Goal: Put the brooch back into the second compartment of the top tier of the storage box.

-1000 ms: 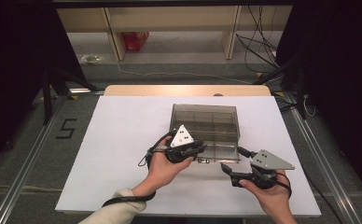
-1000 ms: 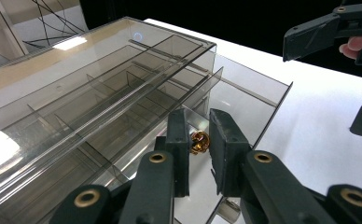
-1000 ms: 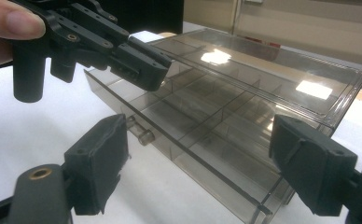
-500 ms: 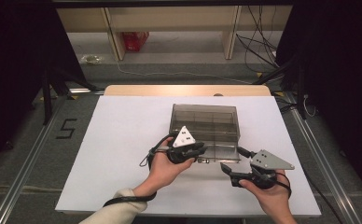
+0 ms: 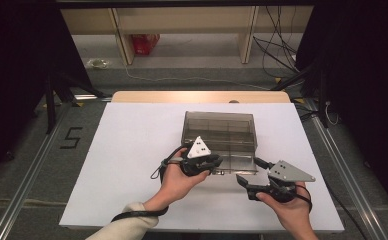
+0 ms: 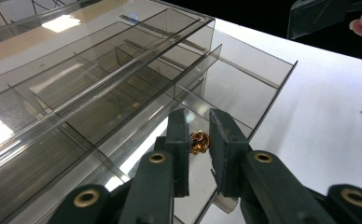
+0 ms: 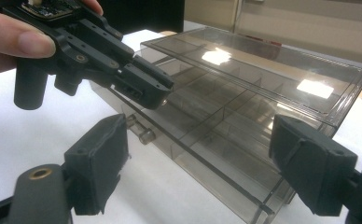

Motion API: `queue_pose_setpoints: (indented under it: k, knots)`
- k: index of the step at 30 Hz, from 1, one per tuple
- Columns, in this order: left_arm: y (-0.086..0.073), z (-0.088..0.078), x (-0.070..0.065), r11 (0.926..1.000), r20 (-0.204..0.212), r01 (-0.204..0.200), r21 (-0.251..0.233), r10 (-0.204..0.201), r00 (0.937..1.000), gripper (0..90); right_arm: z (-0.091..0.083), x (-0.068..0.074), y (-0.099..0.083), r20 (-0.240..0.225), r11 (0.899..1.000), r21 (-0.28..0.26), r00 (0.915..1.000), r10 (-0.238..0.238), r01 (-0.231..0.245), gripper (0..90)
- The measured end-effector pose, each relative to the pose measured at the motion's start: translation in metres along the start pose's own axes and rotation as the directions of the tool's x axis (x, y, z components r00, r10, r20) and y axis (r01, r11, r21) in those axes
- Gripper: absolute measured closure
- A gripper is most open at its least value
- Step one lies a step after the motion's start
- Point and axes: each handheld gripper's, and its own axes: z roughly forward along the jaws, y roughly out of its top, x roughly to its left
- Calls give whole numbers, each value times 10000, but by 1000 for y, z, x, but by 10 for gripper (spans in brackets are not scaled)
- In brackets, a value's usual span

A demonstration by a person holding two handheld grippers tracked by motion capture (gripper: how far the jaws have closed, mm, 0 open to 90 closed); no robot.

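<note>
Left gripper view puts us right at our left gripper (image 6: 198,144), whose jaws stand narrowed almost together around a small copper-coloured piece (image 6: 200,141), pinching it over the smoky plastic organizer box (image 6: 100,88). We judge we hold it there because the open compartment just beneath is where it belongs, so the piece hangs above the dividers rather than off to the side. In the high view the box (image 5: 220,134) sits mid-table on the white board (image 5: 132,145), its front edge near us for easy reach. Our right gripper (image 5: 247,187) waits just beside the box's near right corner with its jaws spread wide and nothing between them, probably ready to steady the box.
</note>
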Motion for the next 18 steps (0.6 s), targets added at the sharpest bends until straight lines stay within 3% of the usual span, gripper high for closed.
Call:
queue_pose_setpoints:
  k: [18]
  knots:
    - [0,1,0,10000,31,28,47,-28,10000,776,0,0,0,8,10000,-13,10000,-12,12,206]
